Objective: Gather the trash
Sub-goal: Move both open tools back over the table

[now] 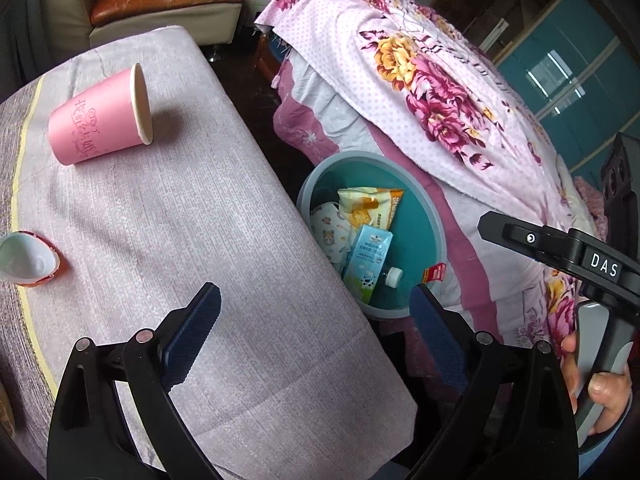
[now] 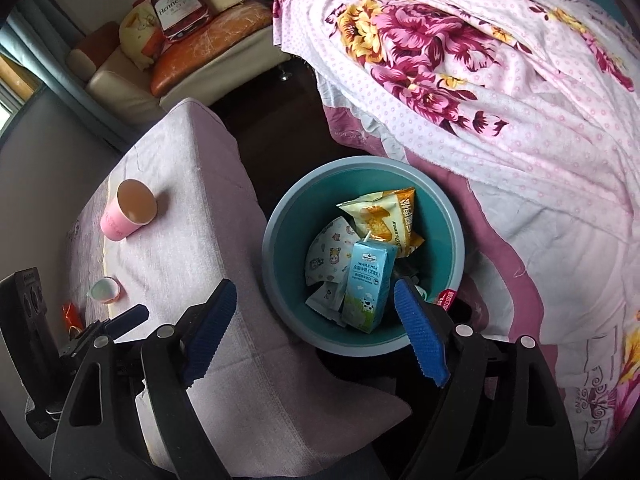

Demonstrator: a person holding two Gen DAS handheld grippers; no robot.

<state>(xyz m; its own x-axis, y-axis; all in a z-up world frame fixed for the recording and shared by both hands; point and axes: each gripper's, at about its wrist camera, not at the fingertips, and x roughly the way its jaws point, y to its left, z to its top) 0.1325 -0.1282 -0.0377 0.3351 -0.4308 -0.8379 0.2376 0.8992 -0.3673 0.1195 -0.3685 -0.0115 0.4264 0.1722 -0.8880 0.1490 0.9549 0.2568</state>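
Legible markings: "WHOLE MILK" on the blue milk carton (image 2: 370,288) inside the bin (image 2: 280,216), "Hennessy" on the bottle-shaped cushion (image 2: 178,4) on the sofa beyond the bin, "DAS" on the right gripper (image 1: 600,266) body.

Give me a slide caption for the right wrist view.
Open right gripper above the teal bin holding a milk carton and snack bag.

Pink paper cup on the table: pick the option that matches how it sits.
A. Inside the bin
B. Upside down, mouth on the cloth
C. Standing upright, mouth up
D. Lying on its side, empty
D: the pink paper cup lies on its side on the cloth-covered table, its open mouth showing a bare inside in the right wrist view, apart from the bin on the floor.
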